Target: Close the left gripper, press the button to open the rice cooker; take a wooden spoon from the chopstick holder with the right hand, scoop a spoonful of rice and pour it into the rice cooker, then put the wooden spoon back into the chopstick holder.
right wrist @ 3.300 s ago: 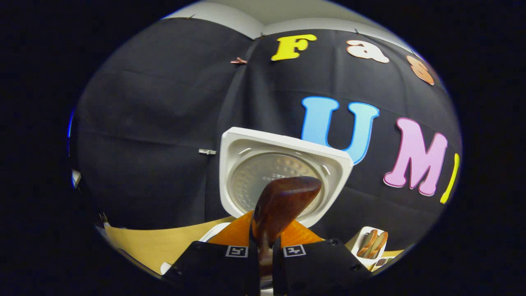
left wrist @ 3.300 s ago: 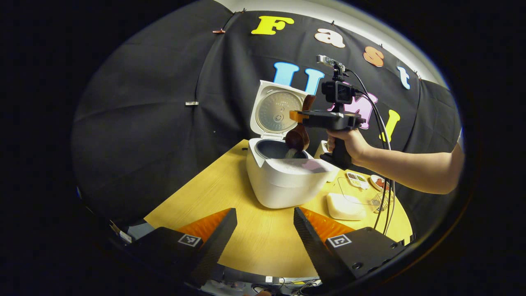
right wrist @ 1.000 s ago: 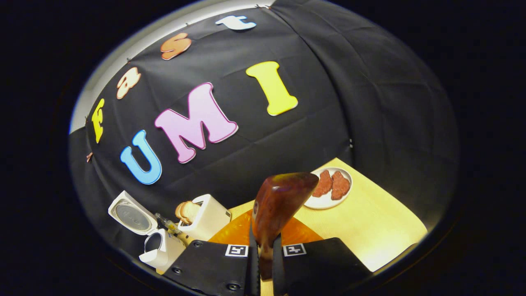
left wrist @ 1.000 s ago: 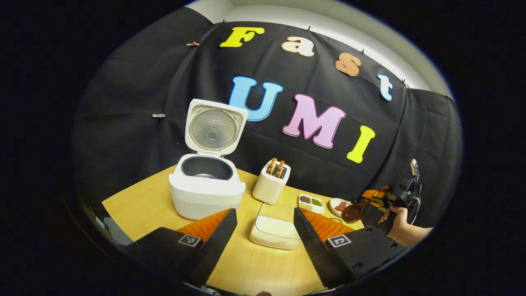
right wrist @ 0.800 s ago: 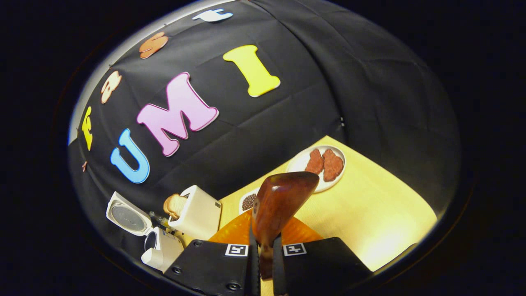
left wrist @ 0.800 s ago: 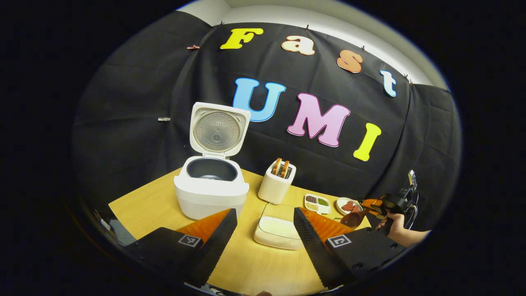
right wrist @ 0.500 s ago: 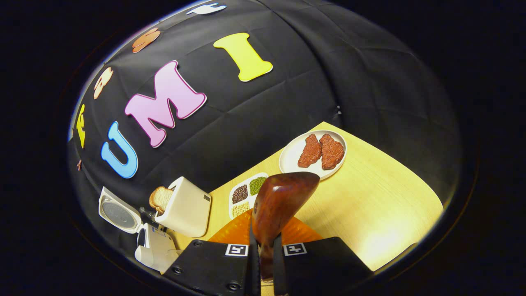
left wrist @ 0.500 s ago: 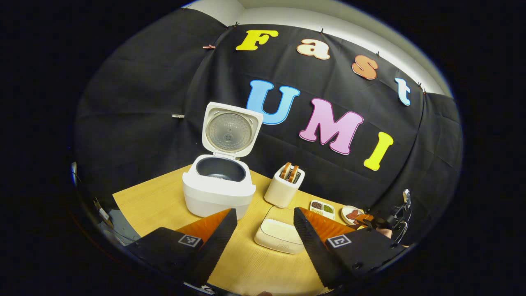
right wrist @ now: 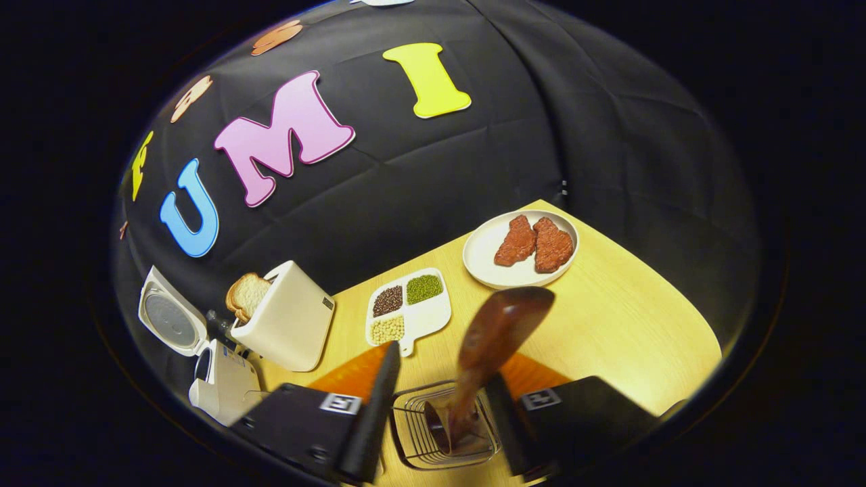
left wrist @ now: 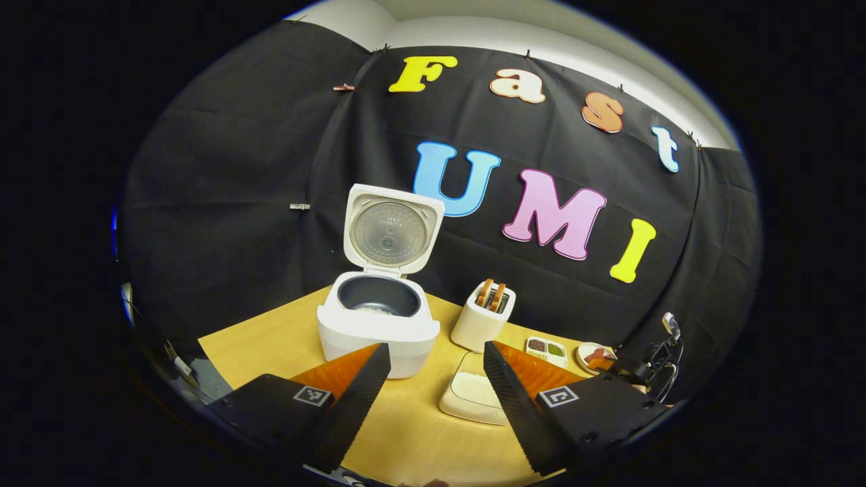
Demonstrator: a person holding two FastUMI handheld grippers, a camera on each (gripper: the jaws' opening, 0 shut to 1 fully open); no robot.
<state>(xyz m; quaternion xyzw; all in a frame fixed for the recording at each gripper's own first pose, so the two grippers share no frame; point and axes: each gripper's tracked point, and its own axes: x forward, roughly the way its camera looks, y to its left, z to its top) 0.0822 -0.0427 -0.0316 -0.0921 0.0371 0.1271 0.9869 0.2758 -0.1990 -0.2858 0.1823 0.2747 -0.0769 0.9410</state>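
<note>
The brown wooden spoon (right wrist: 502,329) stands with its handle down in the wire chopstick holder (right wrist: 443,434), bowl up and leaning right. My right gripper (right wrist: 440,406) is open around it, one finger on each side and neither pressing on it. The white rice cooker (left wrist: 379,323) sits on the table with its lid (left wrist: 392,231) raised; a little rice shows in the dark pot. It also appears small at the left in the right gripper view as the rice cooker (right wrist: 213,380). My left gripper (left wrist: 433,379) hangs open and empty in front of the cooker. The white rice box (left wrist: 473,397) lies behind its fingers.
A white toaster (right wrist: 287,326) with bread stands by the cooker. A divided dish (right wrist: 409,308) of beans and a plate (right wrist: 490,260) with two red meat pieces lie beyond the holder. The wooden table (right wrist: 629,325) ends at the right. The other gripper's rig (left wrist: 649,362) shows far right.
My right gripper has come down over the wire holder and opened, letting go of the spoon, which now stands in the holder. The left gripper has drifted slightly.
</note>
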